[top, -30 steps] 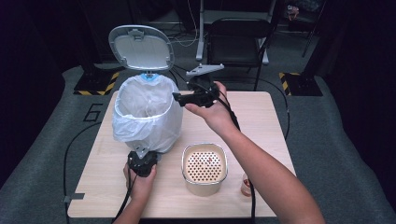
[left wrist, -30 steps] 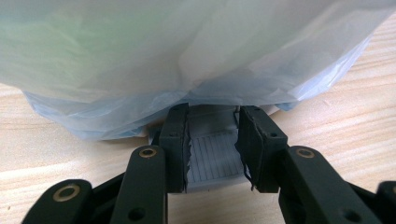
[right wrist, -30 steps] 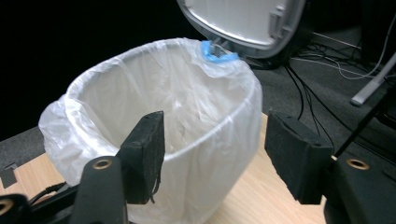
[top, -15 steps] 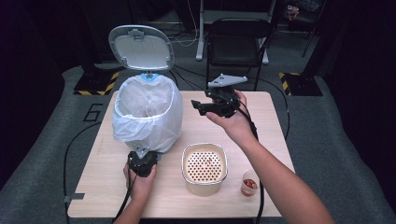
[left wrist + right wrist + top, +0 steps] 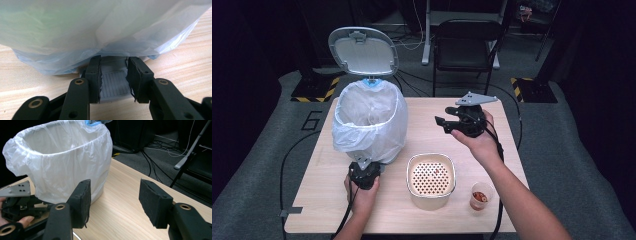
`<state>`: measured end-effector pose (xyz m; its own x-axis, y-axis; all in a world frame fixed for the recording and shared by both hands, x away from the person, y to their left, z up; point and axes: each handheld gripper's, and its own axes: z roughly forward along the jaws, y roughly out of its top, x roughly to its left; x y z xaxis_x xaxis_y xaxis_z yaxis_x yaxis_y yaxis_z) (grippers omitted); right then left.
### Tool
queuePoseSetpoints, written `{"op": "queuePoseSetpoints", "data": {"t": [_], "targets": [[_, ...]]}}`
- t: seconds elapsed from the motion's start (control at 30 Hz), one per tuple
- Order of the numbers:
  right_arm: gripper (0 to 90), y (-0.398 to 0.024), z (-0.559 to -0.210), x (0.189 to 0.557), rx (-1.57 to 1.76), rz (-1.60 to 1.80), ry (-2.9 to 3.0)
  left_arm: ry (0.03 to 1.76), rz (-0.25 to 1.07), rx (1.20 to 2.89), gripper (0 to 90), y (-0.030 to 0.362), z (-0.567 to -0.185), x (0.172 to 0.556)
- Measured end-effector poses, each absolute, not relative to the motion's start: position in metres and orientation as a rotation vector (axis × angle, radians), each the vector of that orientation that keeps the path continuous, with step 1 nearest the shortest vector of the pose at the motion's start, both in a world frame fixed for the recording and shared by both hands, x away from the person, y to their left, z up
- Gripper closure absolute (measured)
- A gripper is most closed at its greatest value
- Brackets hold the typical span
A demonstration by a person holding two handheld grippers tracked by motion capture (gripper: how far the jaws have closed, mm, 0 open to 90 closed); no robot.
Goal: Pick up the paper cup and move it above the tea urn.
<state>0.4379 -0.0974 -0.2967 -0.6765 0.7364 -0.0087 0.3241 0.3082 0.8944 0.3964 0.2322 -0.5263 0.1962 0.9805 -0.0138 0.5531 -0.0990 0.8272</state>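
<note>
A pedal bin point(image 5: 369, 122) lined with a white bag stands at the table's left, its grey lid point(image 5: 362, 50) tipped up and open. At the bin's foot my left gripper point(image 5: 362, 163) is shut on the grey ribbed pedal point(image 5: 113, 86), one jaw on each side of it, under the hanging bag point(image 5: 100, 25). My right gripper point(image 5: 443, 124) hovers above the table to the right of the bin, open, with nothing between its pads point(image 5: 155, 205). The right gripper view looks across at the bin point(image 5: 62, 167) and the left gripper point(image 5: 37, 207).
A beige tub with a perforated insert point(image 5: 430, 180) sits near the front middle of the wooden table point(image 5: 422, 107). A small clear cup with red-brown contents point(image 5: 480, 196) stands to its right. A black chair point(image 5: 467, 45) is behind the table.
My right gripper has pulled away from the bin's rim, moving right and back toward the person. The left gripper has stayed on the pedal and the lid has stayed up.
</note>
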Motion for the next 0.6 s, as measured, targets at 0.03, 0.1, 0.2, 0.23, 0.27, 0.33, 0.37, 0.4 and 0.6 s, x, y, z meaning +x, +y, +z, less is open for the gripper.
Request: {"op": "queuePoseSetpoints", "data": {"t": [0.03,0.1,0.2,0.23,0.27,0.33,0.37,0.4,0.6], "targets": [[42.7,-0.099,-0.298,0.437,0.940,1.327,2.166,1.446,0.751,1.753,63.9,0.232,-0.526,0.396],[42.2,-0.102,-0.301,0.433,0.928,1.318,2.161,1.446,0.750,1.751,63.9,0.232,-0.526,0.396],[42.6,-0.106,-0.306,0.426,0.905,1.327,2.157,1.444,0.749,1.754,63.9,0.232,-0.526,0.396],[42.6,-0.108,-0.307,0.424,0.891,1.329,2.158,1.444,0.753,1.751,63.9,0.232,-0.526,0.397],[42.5,-0.110,-0.309,0.421,0.885,1.325,2.156,1.444,0.753,1.751,63.9,0.232,-0.526,0.397],[43.2,-0.112,-0.312,0.417,0.882,1.308,2.156,1.445,0.752,1.750,63.9,0.232,-0.526,0.396],[43.3,-0.114,-0.314,0.415,0.885,1.298,2.163,1.445,0.752,1.749,63.9,0.232,-0.526,0.397],[43.3,-0.115,-0.317,0.413,0.907,1.298,2.175,1.444,0.753,1.751,63.9,0.232,-0.526,0.396],[44.6,-0.124,-0.336,0.406,0.904,1.263,2.192,1.445,0.750,1.750,63.9,0.232,-0.526,0.396]]}}
